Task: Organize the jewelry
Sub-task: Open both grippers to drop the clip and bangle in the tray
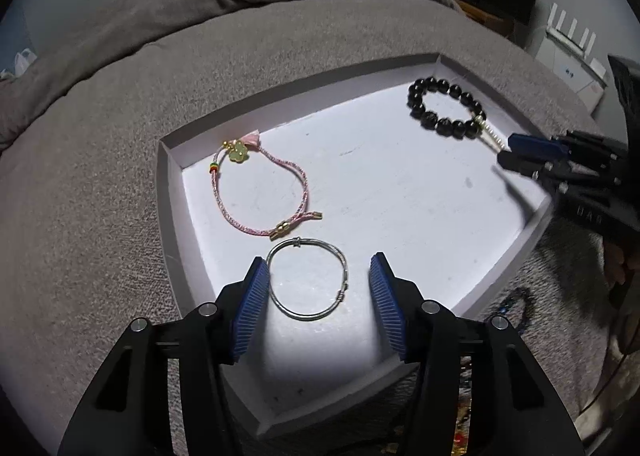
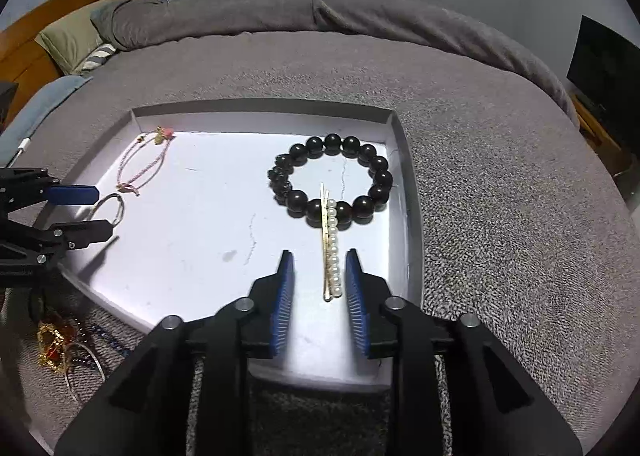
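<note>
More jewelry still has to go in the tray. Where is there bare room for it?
The tray's middle, between the pink cord bracelet and the black bead bracelet, is bare. So is the near edge between the silver bangle and the pearl hairpin. The right side is crowded.

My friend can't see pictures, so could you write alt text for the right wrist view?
An open right gripper hovers over a white tray on a grey bed, a pearl hairpin lying between its blue pads, untouched. The pin's far end rests on a black bead bracelet; the left gripper is by a silver bangle.
</note>
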Demonstrator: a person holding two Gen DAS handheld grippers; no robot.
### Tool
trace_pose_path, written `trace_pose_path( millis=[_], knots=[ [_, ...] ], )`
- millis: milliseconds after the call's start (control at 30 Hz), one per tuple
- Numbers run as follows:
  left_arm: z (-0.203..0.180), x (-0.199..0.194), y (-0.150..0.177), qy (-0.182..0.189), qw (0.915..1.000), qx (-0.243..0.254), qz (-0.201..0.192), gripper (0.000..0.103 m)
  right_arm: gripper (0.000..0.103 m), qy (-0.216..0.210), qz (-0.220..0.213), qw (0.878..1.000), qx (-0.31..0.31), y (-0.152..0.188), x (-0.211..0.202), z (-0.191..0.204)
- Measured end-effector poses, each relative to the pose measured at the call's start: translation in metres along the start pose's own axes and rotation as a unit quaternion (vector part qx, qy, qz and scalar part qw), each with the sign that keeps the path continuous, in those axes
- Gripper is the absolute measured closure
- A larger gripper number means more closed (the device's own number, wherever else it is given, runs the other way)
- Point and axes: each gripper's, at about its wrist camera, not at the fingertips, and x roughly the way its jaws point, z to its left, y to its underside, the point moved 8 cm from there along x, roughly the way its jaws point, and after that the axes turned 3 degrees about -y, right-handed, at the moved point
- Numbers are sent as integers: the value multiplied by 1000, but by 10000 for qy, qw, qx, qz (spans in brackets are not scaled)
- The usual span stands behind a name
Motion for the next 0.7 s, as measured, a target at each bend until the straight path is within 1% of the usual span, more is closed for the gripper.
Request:
trace_pose_path(
  millis=[67, 133, 200, 233, 300, 367, 433, 500, 533, 600, 667, 700],
  knots=[
    [0, -6, -2, -4, 9999, -79, -107, 43, 53, 24, -104, 9999, -22, 1, -6, 3],
    [-1, -15, -4, 38, 9996, -190, -228, 42, 51, 12, -183, 9998, -58, 1, -12, 5],
    [-1, -22, -5, 1, 9992, -240, -312, 37, 48, -20, -253, 9997, -42, 1, -18, 6],
    [-2, -25, -5, -57, 9990, -241, -359, 32, 40, -32, -319, 9995, -7, 0, -22, 6],
    [-3, -32, -5, -130, 9986, -252, -439, 31, 27, -30, -452, 9990, 41, -3, -30, 5],
    [-2, -38, -3, -187, 9981, -329, -482, 31, 22, -20, -586, 9982, 84, -6, -39, 4],
    [1, -45, -1, -217, 9972, -450, -549, 31, 13, -22, -679, 9976, 140, -8, -46, 2],
    [4, -53, 3, -308, 9959, -581, -625, 21, 8, -24, -783, 9967, 199, -9, -51, 2],
    [6, -55, 5, -348, 9953, -614, -667, 19, 5, -6, -821, 9964, 226, -8, -54, 1],
    [8, -64, 10, -455, 9939, -677, -744, 18, 6, 71, -871, 9958, 259, -7, -58, 0],
    [9, -70, 15, -532, 9928, -718, -803, 11, 6, 144, -908, 9954, 273, -4, -61, 0],
    [9, -75, 19, -555, 9919, -738, -875, 11, 6, 176, -930, 9951, 289, -2, -62, 0]
  ],
)
